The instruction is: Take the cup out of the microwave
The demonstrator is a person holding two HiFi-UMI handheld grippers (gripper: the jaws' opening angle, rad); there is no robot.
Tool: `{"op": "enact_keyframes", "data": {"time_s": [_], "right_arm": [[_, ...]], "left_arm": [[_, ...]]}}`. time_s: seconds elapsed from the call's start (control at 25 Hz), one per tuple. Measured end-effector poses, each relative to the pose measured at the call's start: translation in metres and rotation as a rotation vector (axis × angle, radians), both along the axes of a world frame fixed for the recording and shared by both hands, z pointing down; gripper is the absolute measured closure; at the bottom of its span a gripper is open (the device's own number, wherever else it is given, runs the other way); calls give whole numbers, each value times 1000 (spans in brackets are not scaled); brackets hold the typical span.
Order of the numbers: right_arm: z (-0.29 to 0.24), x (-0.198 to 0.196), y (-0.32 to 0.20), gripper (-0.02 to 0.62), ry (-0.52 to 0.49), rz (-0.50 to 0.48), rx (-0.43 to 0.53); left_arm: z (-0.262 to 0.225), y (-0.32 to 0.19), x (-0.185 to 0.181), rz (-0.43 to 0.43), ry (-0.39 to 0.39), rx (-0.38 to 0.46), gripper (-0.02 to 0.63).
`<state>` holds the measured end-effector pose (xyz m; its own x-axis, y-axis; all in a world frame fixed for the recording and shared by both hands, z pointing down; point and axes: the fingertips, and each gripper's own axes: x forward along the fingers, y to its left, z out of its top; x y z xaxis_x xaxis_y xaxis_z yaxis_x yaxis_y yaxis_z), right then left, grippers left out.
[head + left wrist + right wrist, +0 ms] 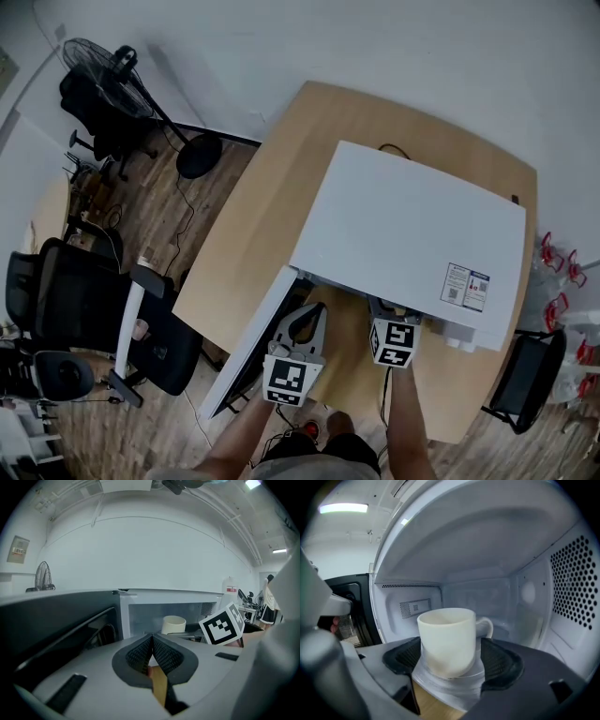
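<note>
My right tongs (451,663) are spread wide inside the open microwave (487,550), either side of the upright cup (447,637), which stands near the front with its handle to the far right, while my left tongs (153,654), pressed together and empty, hang just right of the door (51,620).

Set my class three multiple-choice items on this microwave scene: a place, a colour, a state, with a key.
1. Where does the cup stand?
A. inside the microwave
B. on its top
C. beside it

2. What colour is the cup?
A. red
B. cream-white
C. black

3. How is the microwave door?
A. shut
B. missing
C. swung open

Key:
1 A: the right gripper view shows the inner walls around the cup.
2 B: it looks pale in both gripper views.
3 C: the head view shows it standing out leftward.
</note>
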<state>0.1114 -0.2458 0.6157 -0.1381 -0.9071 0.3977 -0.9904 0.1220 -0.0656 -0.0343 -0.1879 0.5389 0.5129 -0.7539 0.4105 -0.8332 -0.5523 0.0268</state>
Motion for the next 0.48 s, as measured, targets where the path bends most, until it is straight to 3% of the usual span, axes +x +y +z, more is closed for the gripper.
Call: {"op": "enact_keyframes", "data": {"time_s": [0.48], "right_arm": [[7,-3,-7,219,3,-29,-18]], "left_arm": [[4,-3,-3,-13,0,-5,583]]}}
